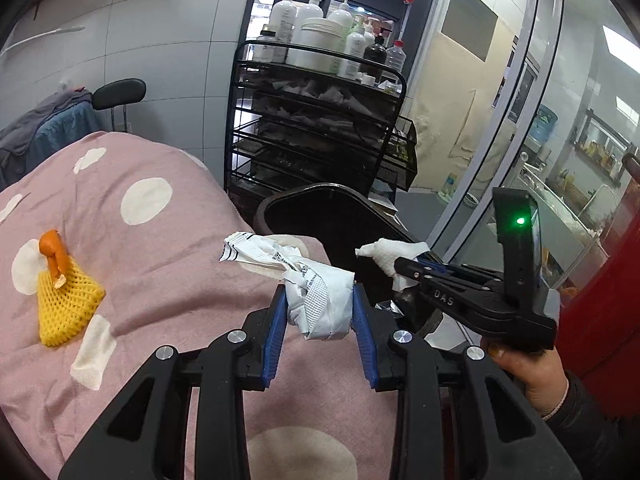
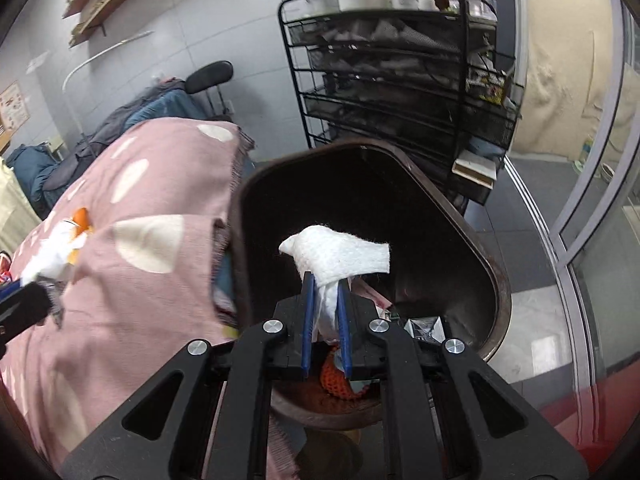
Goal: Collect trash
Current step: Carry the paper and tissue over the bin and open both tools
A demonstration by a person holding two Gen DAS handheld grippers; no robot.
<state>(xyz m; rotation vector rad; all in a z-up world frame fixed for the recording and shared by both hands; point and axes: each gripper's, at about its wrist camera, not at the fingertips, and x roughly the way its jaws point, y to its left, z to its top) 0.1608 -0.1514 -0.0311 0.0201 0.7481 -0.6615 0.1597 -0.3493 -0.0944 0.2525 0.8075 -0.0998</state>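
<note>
Trash collection, bedside: both grippers loaded, carrying to the bin.

Left to right on the pink dotted bedspread [image 1: 168,264]: one yellow foam net [image 1: 66,304] with one orange peel [image 1: 54,250] resting on its top, and one flat white wipe [image 1: 94,354] just beside it, all three not yet picked up. Left gripper [image 1: 320,312]: jaws part-open, clamped on one crumpled white wrapper [image 1: 320,300], over the bed edge. One dark trash bin [image 2: 492,280] stands beside the bed, some rubbish, including orange netting, already inside. Right gripper [image 2: 326,300]: jaws nearly closed, pinching one white tissue [image 2: 340,256] directly above the bin mouth. Step in hand, by judgement: depositing. Next move calls for releasing the tissue, then bringing the wrapper over the rim.
</note>
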